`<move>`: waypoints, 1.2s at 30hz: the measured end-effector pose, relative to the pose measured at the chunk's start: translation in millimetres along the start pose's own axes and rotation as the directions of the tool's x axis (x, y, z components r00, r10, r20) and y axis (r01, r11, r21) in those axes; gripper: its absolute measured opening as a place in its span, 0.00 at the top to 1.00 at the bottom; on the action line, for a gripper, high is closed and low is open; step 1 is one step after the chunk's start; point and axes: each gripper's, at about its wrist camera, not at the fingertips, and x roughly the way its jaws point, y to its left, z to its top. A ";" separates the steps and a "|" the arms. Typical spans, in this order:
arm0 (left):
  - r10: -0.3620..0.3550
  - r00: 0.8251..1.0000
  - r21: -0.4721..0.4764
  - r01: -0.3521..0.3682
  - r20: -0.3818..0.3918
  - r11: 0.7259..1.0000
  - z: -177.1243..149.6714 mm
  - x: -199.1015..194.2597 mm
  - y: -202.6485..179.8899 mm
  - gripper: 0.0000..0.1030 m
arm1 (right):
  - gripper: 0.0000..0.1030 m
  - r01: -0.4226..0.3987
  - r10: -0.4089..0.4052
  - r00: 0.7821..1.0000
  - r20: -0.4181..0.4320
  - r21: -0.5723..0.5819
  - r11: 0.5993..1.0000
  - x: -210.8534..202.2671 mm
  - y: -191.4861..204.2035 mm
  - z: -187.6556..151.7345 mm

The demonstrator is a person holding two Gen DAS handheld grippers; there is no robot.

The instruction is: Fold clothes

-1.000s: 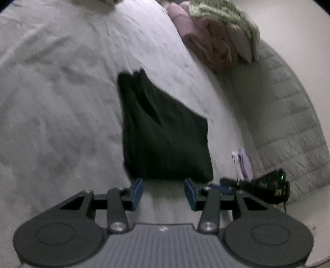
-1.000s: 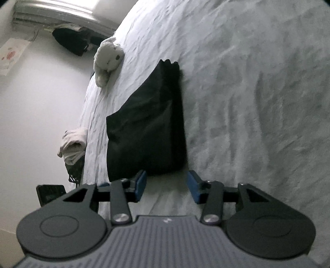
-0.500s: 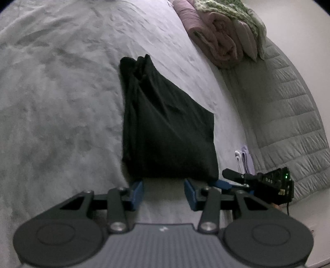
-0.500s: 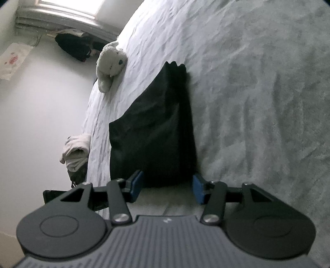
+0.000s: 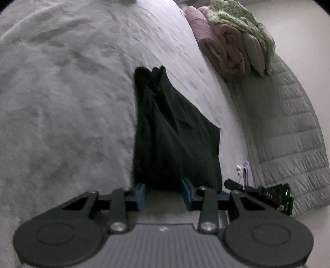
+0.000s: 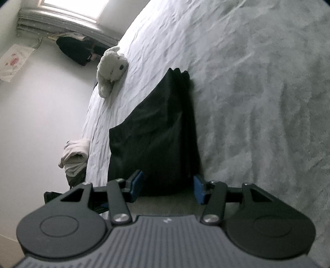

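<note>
On a grey bedspread (image 5: pixel 61 115), a folded black garment (image 5: pixel 173 140) is lying flat, its bunched narrow end pointing away and its wide near hem now sitting right at both grippers' fingertips. A second earlier that hem was lying a little short of the blue pads in both wrist views; since then each gripper has been edging forward, and the hem is now reaching into the gaps between the pads.

The left gripper (image 5: pixel 163 192) is closing, its blue pads (image 5: pixel 139 194) narrowing on either side of the hem's left half; the cloth is lying at the mouth of the gap, and whether the pads are pressing on it cannot be told. The right gripper (image 6: pixel 168 186) is standing somewhat wider than before, its pads (image 6: pixel 198 188) parted around the right corner of the same garment (image 6: pixel 156 134), with cloth between them but a sliver of space showing on each side.

Beyond the garment in the left wrist view, rolled pink blankets (image 5: pixel 222 49) and a green-patterned cloth (image 5: pixel 239 18) are resting at the far edge of the bed beside a quilted grey headboard (image 5: pixel 292 132). In the right wrist view, a white plush toy (image 6: pixel 110 69) is lying at the bed's far edge near a window (image 6: pixel 78 8), and a pale bundle of cloth (image 6: pixel 75 159) is sitting beside the mattress.
</note>
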 end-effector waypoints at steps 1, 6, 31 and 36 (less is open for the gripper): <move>0.003 1.000 -0.002 -0.003 0.002 1.000 0.4 0.0 0.0 0.65 | 0.47 0.000 0.000 1.000 0.000 0.000 1.000 0.0 -0.1 0.1; 0.021 1.000 -0.017 -0.021 0.018 1.000 2.3 -0.8 1.5 0.70 | 0.47 -0.002 0.002 1.000 0.002 0.000 1.000 0.3 -0.2 0.1; -0.039 0.995 -0.053 0.044 0.091 0.998 23.6 7.7 14.3 0.69 | 0.47 -0.017 0.017 0.999 0.029 0.006 1.000 7.5 -1.6 10.2; -0.056 0.993 -0.051 0.062 0.106 0.997 30.4 12.1 13.0 0.65 | 0.47 -0.029 0.029 0.998 0.047 0.013 0.999 10.2 -2.5 14.5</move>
